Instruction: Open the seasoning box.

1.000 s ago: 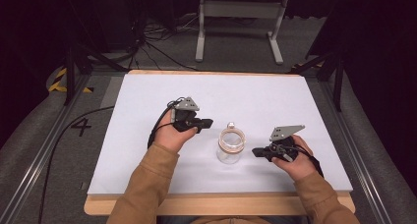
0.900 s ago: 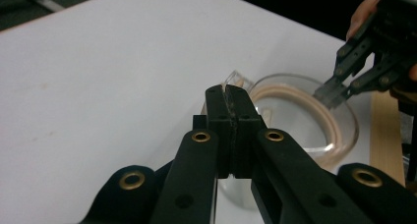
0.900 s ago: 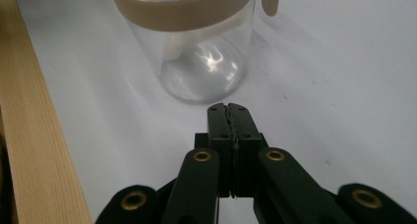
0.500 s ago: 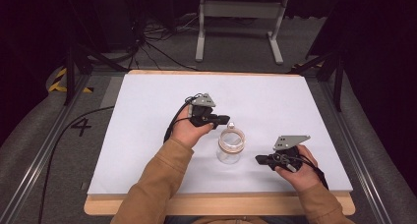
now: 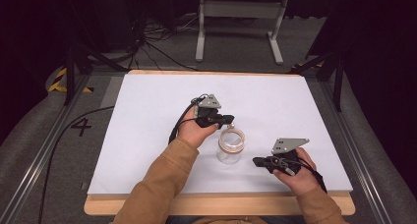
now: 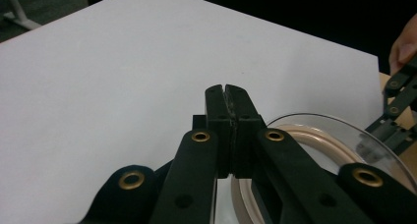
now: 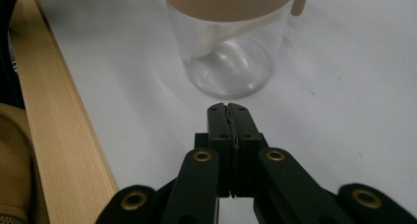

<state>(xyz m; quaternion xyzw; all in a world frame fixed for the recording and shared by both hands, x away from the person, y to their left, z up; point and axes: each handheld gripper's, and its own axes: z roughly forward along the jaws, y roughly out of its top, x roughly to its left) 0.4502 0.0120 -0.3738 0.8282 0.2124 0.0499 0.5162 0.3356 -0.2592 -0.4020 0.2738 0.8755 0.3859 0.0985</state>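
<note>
A clear glass jar (image 5: 230, 146) with a beige lid ring stands upright on the white tabletop (image 5: 147, 116), nearer the front edge than the back and slightly right of the middle; in the right gripper view the jar (image 7: 231, 42) shows a pale beige spoon-like piece (image 7: 216, 37) leaning inside it and a small beige tab (image 7: 300, 0) at the lid's rim. The left gripper (image 5: 227, 119), held in the person's left hand (image 5: 194, 130), sits just behind and above the jar's rim, its jaws pressed together with nothing between them; in the left gripper view the left gripper (image 6: 224, 94) points across the bare white surface, with the jar's lid (image 6: 314, 140) just beside it. The right gripper (image 5: 256, 161), in the right hand (image 5: 295, 172), lies low near the front edge, to the right of the jar and apart from it, aimed toward it. In the right gripper view the right gripper (image 7: 229, 111) is likewise clenched on nothing, with the tabletop's light wooden front edge (image 7: 59, 135) running along the side. Tan sleeves (image 5: 162, 184) cover both forearms.
</note>
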